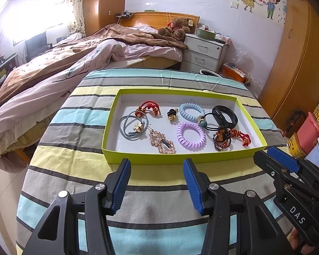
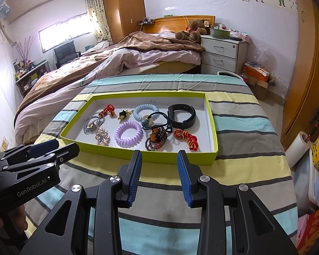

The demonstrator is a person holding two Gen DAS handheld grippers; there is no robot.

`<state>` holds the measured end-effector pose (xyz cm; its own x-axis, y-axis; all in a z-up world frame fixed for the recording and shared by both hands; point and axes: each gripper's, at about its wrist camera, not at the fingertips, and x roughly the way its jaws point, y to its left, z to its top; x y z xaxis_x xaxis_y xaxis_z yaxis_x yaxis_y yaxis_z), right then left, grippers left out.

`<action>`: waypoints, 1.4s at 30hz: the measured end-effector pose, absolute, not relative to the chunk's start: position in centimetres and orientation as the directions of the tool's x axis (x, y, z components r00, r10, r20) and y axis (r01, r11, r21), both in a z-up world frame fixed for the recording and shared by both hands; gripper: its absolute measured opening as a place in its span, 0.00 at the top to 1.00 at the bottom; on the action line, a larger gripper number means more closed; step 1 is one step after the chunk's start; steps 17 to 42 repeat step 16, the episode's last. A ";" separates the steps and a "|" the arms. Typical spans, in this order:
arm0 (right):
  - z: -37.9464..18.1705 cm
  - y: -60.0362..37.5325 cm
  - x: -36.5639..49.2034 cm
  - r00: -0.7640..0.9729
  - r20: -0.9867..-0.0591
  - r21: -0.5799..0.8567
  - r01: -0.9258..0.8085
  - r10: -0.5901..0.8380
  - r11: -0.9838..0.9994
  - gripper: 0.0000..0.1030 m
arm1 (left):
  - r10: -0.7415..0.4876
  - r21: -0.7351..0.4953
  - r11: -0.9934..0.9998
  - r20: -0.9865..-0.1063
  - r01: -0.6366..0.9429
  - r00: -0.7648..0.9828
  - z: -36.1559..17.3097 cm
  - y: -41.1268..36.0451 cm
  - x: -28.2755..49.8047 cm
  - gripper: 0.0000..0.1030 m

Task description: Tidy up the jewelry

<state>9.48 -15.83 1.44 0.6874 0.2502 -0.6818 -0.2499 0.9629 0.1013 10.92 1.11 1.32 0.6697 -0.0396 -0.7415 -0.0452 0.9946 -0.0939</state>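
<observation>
A lime-green shallow box [image 1: 138, 158] [image 2: 213, 127] sits on the striped tablecloth and holds several pieces of jewelry. Among them are a purple coil band [image 1: 191, 135] [image 2: 128, 134], a blue coil band [image 1: 191, 112] [image 2: 145, 111], a black wristband [image 1: 224, 114] [image 2: 181, 115], a grey hair tie [image 1: 131, 127], red knotted pieces [image 1: 148, 107] [image 2: 186, 138], a bead bracelet [image 1: 222, 141] [image 2: 156, 140] and a rose-gold clip [image 1: 162, 142]. My left gripper [image 1: 157, 170] is open and empty, just short of the box's near wall. My right gripper [image 2: 159, 161] is open and empty, also just short of it.
The table [image 1: 74, 170] is draped in a striped cloth. An unmade bed [image 1: 74, 53] lies behind it at left. A white drawer unit [image 1: 204, 53] stands at the back. Boxes and clutter [image 1: 308, 131] crowd the right side by a wooden wardrobe [image 1: 297, 63].
</observation>
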 end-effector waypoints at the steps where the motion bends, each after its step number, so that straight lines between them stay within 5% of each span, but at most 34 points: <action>1: 1.4 -15.8 9.5 0.688 -0.682 0.101 -0.248 0.248 0.963 0.66 | -0.039 -0.093 0.995 -0.742 -0.045 0.669 1.3 1.1 10.9 0.51; 42: 1.4 -15.9 9.5 0.687 -0.682 0.105 -0.250 0.253 0.963 0.66 | -0.037 -0.091 0.995 -0.746 -0.047 0.665 0.9 1.4 11.0 0.51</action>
